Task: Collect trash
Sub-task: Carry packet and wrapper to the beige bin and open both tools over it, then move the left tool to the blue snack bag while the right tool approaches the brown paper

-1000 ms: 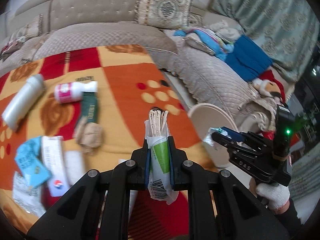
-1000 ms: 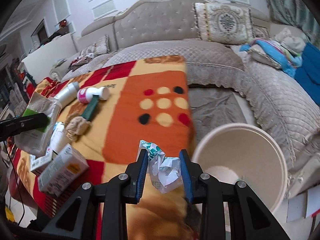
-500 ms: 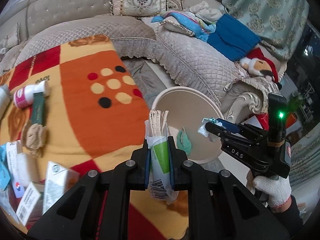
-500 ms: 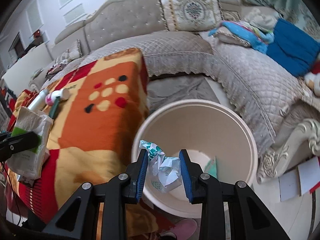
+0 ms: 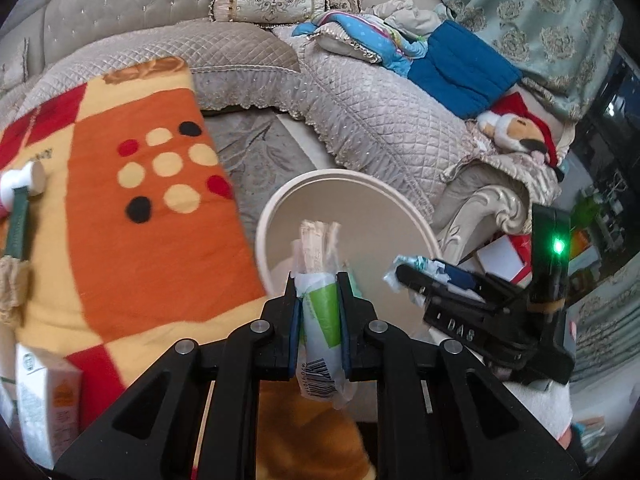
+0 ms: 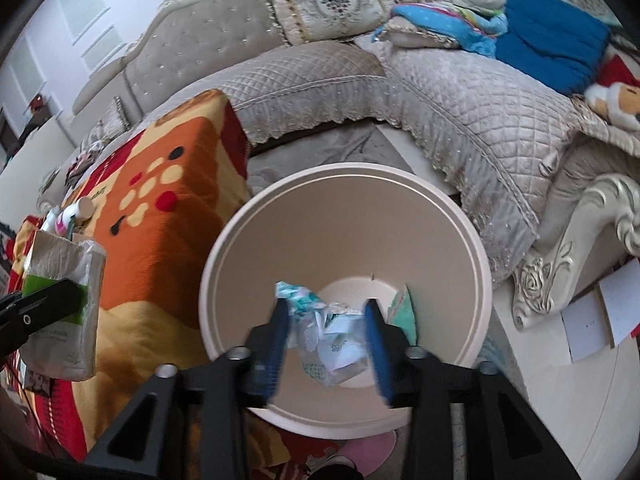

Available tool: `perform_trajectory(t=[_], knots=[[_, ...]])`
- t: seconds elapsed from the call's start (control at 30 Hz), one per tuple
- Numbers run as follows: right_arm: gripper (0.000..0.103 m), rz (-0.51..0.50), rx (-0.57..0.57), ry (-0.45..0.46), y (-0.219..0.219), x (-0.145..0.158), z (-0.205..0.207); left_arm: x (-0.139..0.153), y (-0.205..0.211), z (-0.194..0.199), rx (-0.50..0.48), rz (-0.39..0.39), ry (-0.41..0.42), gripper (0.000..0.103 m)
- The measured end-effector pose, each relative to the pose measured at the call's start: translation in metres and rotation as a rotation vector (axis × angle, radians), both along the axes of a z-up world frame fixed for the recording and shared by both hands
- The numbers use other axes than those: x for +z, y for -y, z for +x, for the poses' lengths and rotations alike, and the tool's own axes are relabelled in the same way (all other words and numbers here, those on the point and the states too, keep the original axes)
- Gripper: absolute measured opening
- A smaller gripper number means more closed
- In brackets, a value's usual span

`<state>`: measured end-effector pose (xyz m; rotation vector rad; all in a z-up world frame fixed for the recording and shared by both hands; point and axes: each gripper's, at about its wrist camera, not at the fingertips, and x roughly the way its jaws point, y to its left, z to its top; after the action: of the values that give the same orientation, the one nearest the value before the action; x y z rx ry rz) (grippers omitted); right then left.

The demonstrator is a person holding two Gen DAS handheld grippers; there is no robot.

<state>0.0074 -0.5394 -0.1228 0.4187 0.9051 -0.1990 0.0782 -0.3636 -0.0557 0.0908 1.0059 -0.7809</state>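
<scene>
1. your right gripper (image 6: 326, 330) hangs over the cream bin (image 6: 476, 248); its jaws are parted wide, and the crumpled wrapper (image 6: 328, 336) sits loose between them.
2. your left gripper (image 5: 318, 306) pinches a tissue pack (image 5: 320, 312) tight, just beside the bin's rim.

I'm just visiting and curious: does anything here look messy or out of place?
Yes. A bottle lies tipped over on the orange blanket, with a small carton nearby. A scrap already lies in the bin.
</scene>
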Motion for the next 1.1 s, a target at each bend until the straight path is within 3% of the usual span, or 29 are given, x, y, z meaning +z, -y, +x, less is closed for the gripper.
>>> perform_trajectory(t=[0.03,0.1,0.17,0.53,0.87,1.1], knots=[[0.051,0.002,-0.010,0.002,0.002,0.000,-0.001,-0.001,0.001,0.002,0.002,-0.001,-0.004,0.021],[0.051,0.010,-0.018,0.004,0.005,-0.001,-0.004,-0.003,0.002,0.004,0.020,0.000,0.004,0.048],[0.051,0.003,-0.023,-0.003,0.006,-0.001,-0.007,-0.003,-0.001,0.005,0.020,-0.025,-0.002,0.054],[0.052,0.010,-0.014,-0.007,-0.002,0.000,-0.008,0.007,-0.017,-0.002,0.042,0.012,0.032,0.054],[0.052,-0.014,0.032,0.019,-0.033,0.020,-0.009,0.013,-0.044,-0.012,0.076,0.031,0.069,0.054],[0.065,-0.033,0.082,0.054,-0.064,0.039,-0.004,0.021,-0.074,-0.011,0.122,0.022,0.086,0.054]])
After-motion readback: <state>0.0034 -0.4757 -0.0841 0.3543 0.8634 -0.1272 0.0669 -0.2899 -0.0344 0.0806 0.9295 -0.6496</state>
